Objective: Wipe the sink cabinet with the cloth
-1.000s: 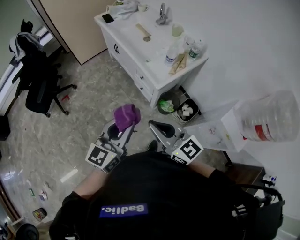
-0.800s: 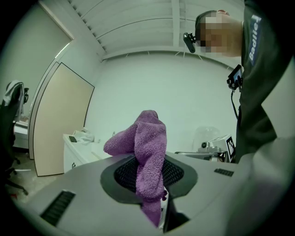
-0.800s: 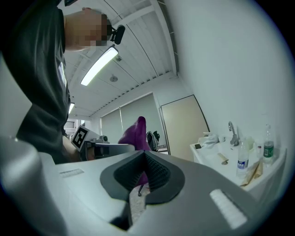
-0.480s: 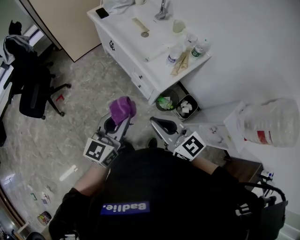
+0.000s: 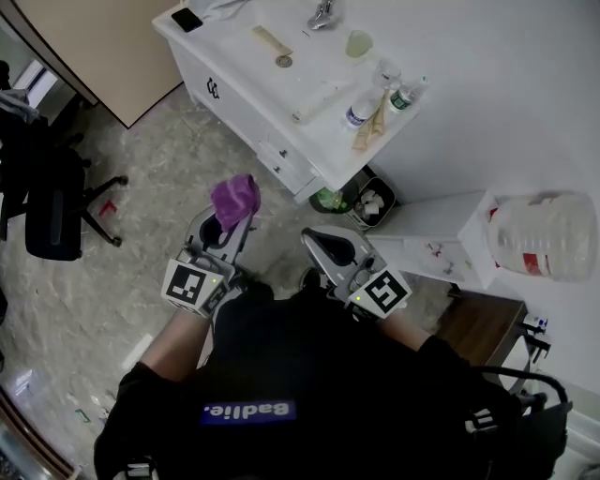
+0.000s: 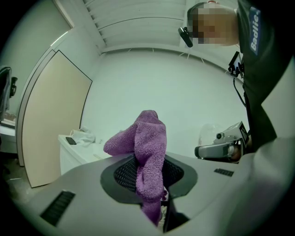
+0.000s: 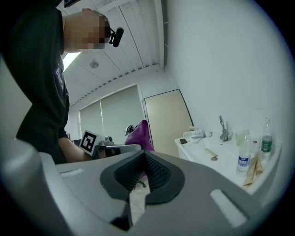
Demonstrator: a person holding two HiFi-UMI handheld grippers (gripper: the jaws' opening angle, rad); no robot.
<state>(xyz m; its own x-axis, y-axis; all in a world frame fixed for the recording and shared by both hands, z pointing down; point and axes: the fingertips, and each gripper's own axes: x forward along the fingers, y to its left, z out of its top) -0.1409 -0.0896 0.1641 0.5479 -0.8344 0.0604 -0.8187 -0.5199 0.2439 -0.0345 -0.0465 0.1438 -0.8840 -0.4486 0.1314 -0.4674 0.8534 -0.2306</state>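
A purple cloth (image 5: 234,199) sticks up from my left gripper (image 5: 225,223), which is shut on it; in the left gripper view the cloth (image 6: 145,152) is pinched between the jaws. My right gripper (image 5: 323,246) is held beside it, shut with nothing in it; its jaws meet in the right gripper view (image 7: 144,177). The white sink cabinet (image 5: 253,108) stands ahead of both grippers, a floor gap away. Its top carries a tap (image 5: 322,14), bottles (image 5: 357,112), a cup (image 5: 357,43) and a phone (image 5: 187,20).
Two small bins (image 5: 361,203) sit on the floor by the cabinet's near corner. A white box (image 5: 441,246) and a large clear water jug (image 5: 544,234) stand at the right. A black office chair (image 5: 52,192) is at the left, a beige door (image 5: 84,47) behind.
The view has shifted closer to the sink cabinet. Both grippers keep their pose, the left still holding the purple cloth.
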